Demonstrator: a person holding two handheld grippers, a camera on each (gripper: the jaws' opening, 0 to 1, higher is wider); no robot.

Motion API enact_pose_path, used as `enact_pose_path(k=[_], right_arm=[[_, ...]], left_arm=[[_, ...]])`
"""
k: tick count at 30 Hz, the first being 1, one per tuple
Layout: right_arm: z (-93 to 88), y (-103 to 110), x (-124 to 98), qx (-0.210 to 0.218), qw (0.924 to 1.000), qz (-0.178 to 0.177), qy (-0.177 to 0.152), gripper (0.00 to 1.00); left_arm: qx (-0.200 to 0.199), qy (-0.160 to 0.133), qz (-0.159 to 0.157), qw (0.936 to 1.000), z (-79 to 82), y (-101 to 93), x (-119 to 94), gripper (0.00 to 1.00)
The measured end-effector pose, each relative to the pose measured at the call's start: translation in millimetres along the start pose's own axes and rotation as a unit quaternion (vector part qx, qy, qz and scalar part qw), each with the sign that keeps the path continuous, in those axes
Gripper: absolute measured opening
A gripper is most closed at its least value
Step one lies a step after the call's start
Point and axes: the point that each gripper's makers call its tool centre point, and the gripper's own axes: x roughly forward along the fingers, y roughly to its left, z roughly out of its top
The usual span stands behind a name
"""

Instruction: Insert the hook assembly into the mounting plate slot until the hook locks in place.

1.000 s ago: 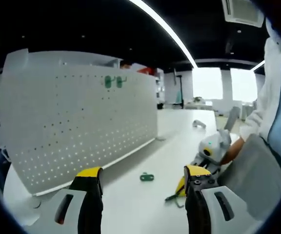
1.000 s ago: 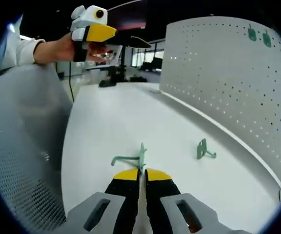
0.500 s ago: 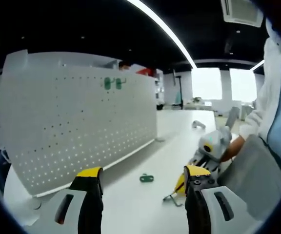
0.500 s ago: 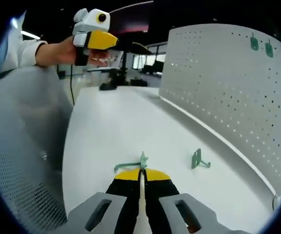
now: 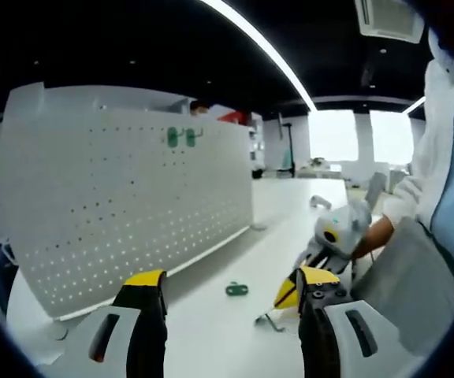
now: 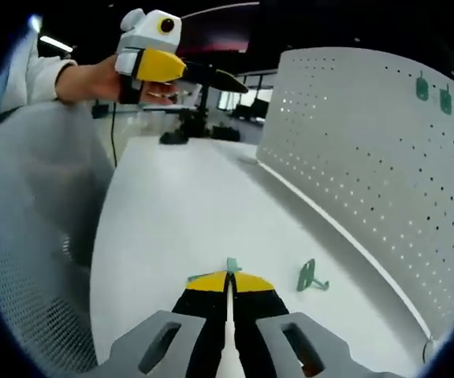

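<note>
Lifted since earlier, a green metal hook (image 6: 228,266) is pinched by the right gripper (image 6: 228,285); the left gripper (image 5: 231,287) is spread, empty. Insertion into the white perforated mounting plate (image 6: 369,157) is judged outstanding.

the left gripper view looks low along the table (image 5: 211,346) toward the pegboard (image 5: 124,213), which fills the frame's left half; the right gripper (image 5: 290,293) enters at lower right. the right gripper view faces the other way along the table (image 6: 180,213), pegboard (image 6: 369,173) at right, left gripper (image 6: 211,76) at upper left. both share table, pegboard and the loose hook (image 5: 236,289) (image 6: 309,276).
</note>
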Motion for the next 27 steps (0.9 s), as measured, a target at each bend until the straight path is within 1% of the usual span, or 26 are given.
enact_pose_path(k=[6, 13, 21, 27], right_arm=[[4.4, -8, 3, -0.025, 0.9996, -0.007, 0.006, 0.0], [7.7, -18, 4, -0.036, 0.9992, -0.012, 0.015, 0.0], [14.3, -28, 3, -0.028, 0.9994, -0.019, 0.011, 0.0], [28.4, -42, 0, -0.013, 0.9995, -0.03, -0.002, 0.0]], left_arm=[[0.0, -0.003, 0.001, 1.0, 1.8, 1.0, -1, 0.68], [0.002, -0.004, 0.001, 1.0, 2.6, 0.5, -1, 0.68], [0.004, -0.003, -0.001, 1.0, 2.3, -0.3, 0, 0.68], [0.005, -0.001, -0.004, 1.0, 1.7, -2.3, 1, 0.67]])
